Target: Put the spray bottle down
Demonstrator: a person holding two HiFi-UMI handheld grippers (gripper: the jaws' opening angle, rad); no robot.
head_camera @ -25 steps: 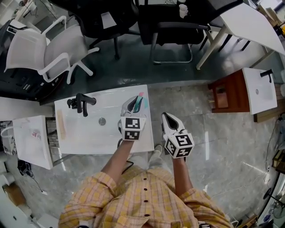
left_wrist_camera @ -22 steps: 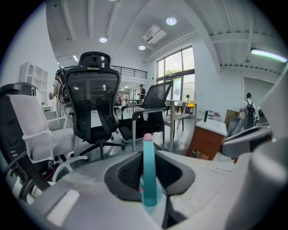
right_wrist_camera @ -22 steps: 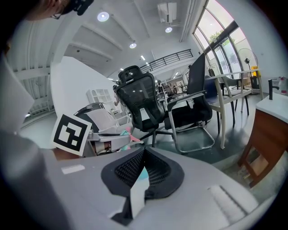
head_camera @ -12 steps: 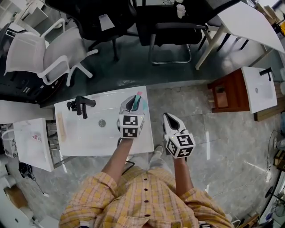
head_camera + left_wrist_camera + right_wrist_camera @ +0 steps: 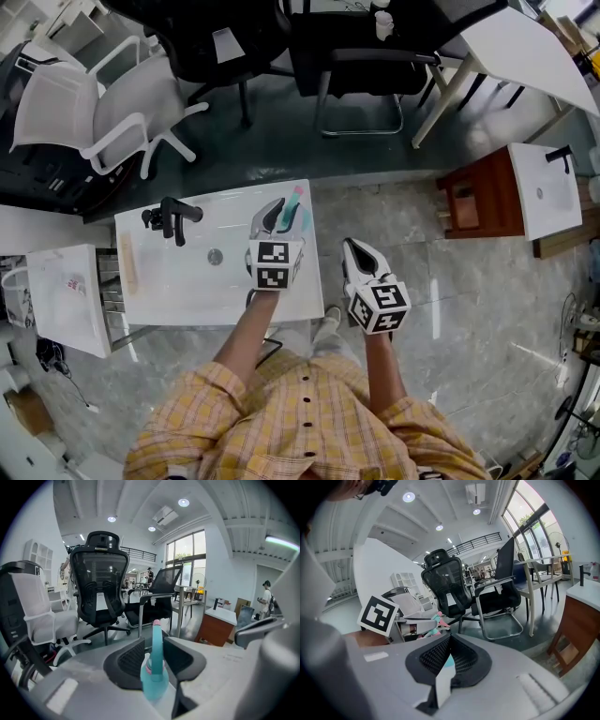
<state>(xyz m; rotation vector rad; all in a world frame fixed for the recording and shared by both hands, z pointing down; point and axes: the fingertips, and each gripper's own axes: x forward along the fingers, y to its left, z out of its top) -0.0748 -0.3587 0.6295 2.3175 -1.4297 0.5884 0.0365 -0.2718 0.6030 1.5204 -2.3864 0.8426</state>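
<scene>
A teal spray bottle [image 5: 297, 212] with a pink tip stands upright near the far right corner of the white sink top [image 5: 169, 291]. My left gripper [image 5: 282, 212] is around it. In the left gripper view the bottle [image 5: 153, 679] rises between the two black pads [image 5: 131, 660], and the jaws are opening, with a gap showing beside the bottle's neck. My right gripper [image 5: 352, 247] hangs over the tiled floor just right of the sink top, its pads [image 5: 461, 656] together on nothing. From the right gripper view the bottle's pink trigger [image 5: 439, 619] shows past the left gripper's marker cube.
A black faucet [image 5: 170, 218] and a drain [image 5: 215, 255] sit on the sink top's left half. White chairs [image 5: 94, 103] and black office chairs [image 5: 361, 56] stand beyond it. A brown cabinet with a white basin [image 5: 487, 192] is at the right. A white box [image 5: 61, 295] adjoins the sink's left.
The left gripper's jaws have spread wider apart around the spray bottle. Both hands have stayed where they were, and the bottle has not moved.
</scene>
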